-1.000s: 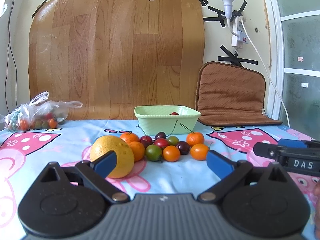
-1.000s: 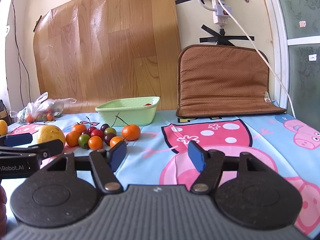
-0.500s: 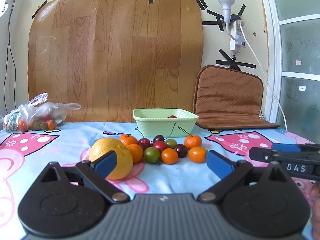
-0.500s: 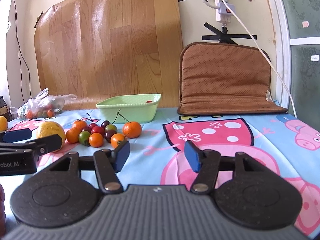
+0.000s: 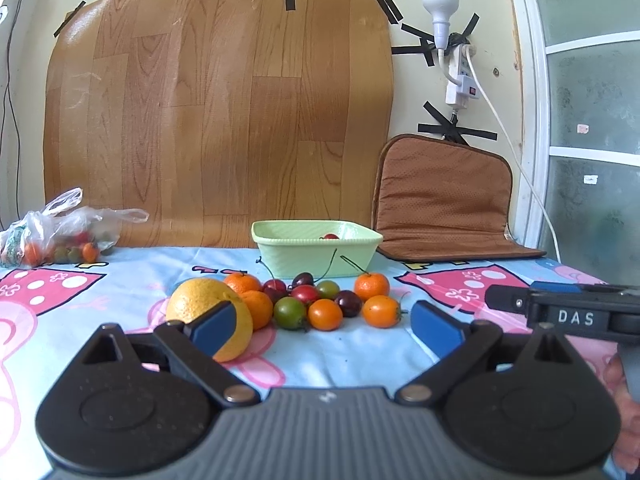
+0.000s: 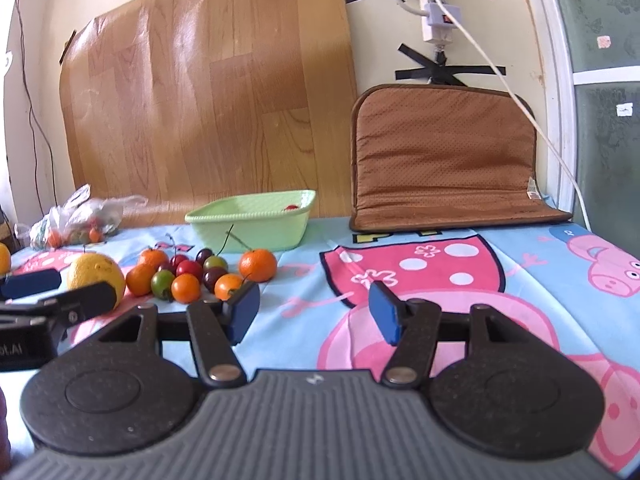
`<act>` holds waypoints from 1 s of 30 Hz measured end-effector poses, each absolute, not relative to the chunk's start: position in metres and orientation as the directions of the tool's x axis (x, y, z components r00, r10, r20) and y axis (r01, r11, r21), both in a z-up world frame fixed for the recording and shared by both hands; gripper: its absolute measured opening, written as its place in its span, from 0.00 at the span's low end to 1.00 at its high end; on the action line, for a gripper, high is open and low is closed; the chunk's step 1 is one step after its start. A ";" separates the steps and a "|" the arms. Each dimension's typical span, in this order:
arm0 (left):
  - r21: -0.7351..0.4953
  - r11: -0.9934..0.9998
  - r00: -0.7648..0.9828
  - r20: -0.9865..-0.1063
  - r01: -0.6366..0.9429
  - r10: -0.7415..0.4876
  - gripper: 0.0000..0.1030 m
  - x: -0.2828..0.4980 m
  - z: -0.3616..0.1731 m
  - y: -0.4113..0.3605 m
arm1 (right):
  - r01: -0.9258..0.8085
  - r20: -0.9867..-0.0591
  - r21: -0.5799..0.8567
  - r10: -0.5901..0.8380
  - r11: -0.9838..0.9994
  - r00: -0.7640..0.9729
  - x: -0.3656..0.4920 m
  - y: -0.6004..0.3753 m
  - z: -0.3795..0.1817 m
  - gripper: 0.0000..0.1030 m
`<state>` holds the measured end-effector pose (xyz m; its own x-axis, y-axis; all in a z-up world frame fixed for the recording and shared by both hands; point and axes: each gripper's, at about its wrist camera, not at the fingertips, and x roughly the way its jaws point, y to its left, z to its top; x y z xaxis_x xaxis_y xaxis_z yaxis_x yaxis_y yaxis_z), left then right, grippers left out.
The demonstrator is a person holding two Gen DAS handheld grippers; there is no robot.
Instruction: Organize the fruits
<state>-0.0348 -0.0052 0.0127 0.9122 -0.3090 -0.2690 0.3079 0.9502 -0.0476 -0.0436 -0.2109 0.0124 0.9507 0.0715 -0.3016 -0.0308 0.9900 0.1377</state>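
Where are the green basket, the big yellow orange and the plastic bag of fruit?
green basket [image 5: 316, 258], left wrist view, front wall
big yellow orange [image 5: 200, 300], left wrist view, upper skin
plastic bag of fruit [image 6: 80, 220], right wrist view, crumpled middle

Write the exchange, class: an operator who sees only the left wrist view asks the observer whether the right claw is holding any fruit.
Observer: No. The right claw is open, with nothing between its blue pads, and it sits over the pink print of the blue cartoon tablecloth.
Operator: Is there fruit to the left of the large yellow-orange citrus?
Observer: Yes. One more round orange fruit shows at the far left edge of the right wrist view, cut off by the frame.
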 end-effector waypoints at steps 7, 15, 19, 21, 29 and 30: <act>-0.042 0.960 0.909 -0.310 0.278 -0.277 0.93 -0.029 0.011 -0.008 | -0.046 -0.332 0.213 0.117 0.976 0.936 -0.035 -0.218 0.008 0.61; -0.041 0.961 0.911 -0.310 0.272 -0.271 0.93 -0.028 0.011 -0.007 | -0.052 -0.319 0.239 0.129 0.970 0.939 -0.039 -0.222 0.008 0.61; -0.041 0.962 0.910 -0.313 0.272 -0.271 0.93 -0.028 0.011 -0.008 | -0.052 -0.320 0.249 0.133 0.967 0.938 -0.038 -0.223 0.008 0.61; -0.041 0.961 0.909 -0.315 0.273 -0.272 0.93 -0.028 0.011 -0.008 | -0.056 -0.326 0.244 0.136 0.968 0.935 -0.037 -0.222 0.008 0.61; -0.043 0.962 0.910 -0.314 0.270 -0.270 0.93 -0.027 0.011 -0.008 | -0.058 -0.329 0.241 0.138 0.969 0.934 -0.037 -0.222 0.008 0.61; -0.044 0.962 0.910 -0.315 0.271 -0.271 0.93 -0.026 0.011 -0.008 | -0.059 -0.330 0.239 0.138 0.969 0.934 -0.037 -0.221 0.008 0.61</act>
